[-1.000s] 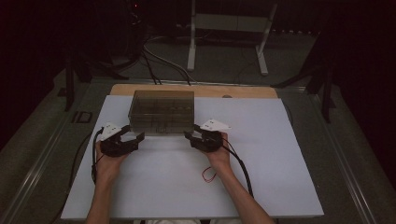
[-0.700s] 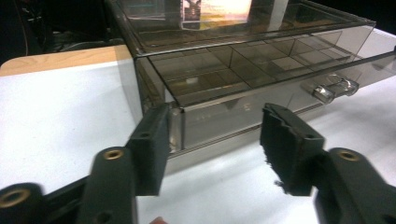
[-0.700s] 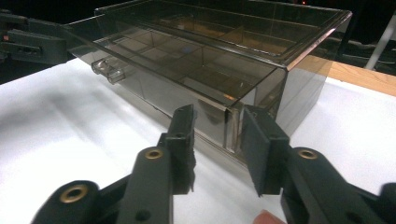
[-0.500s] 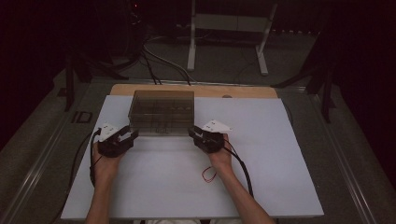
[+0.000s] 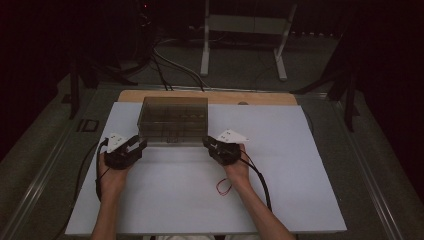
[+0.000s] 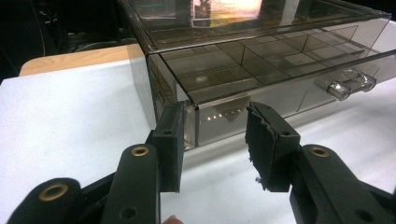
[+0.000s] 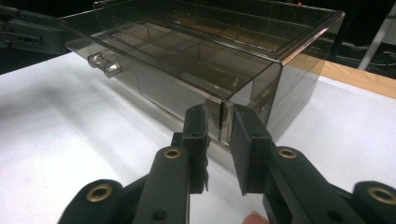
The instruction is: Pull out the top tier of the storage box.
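The smoked clear plastic drawer box (image 5: 174, 119) sits toward the far edge of the worktop (image 5: 300, 165), left of its middle, on the white sheet that covers most of the surface. Its drawer front faces the person, with small clear knobs (image 6: 349, 85) on it, and a grid of dividers shows through the walls. It looks like rigid, thin-walled acrylic: light, hard, slick on the faces, and likely to crack or scuff if squeezed hard, so the near vertical corners seem the sensible places to take it, one from each side.

That is where the tools are. The left gripper (image 6: 212, 135) has its jaws either side of the near left corner; they have just been closing, yet the pads stand apart from the plastic, with the far one clearly off it. The right gripper (image 7: 218, 137) straddles the near right corner, its jaws drawn in close, also just closing; I cannot tell whether they actually press.

A thin red wire (image 5: 223, 186) lies by the right wrist. I can read no label or writing anywhere.
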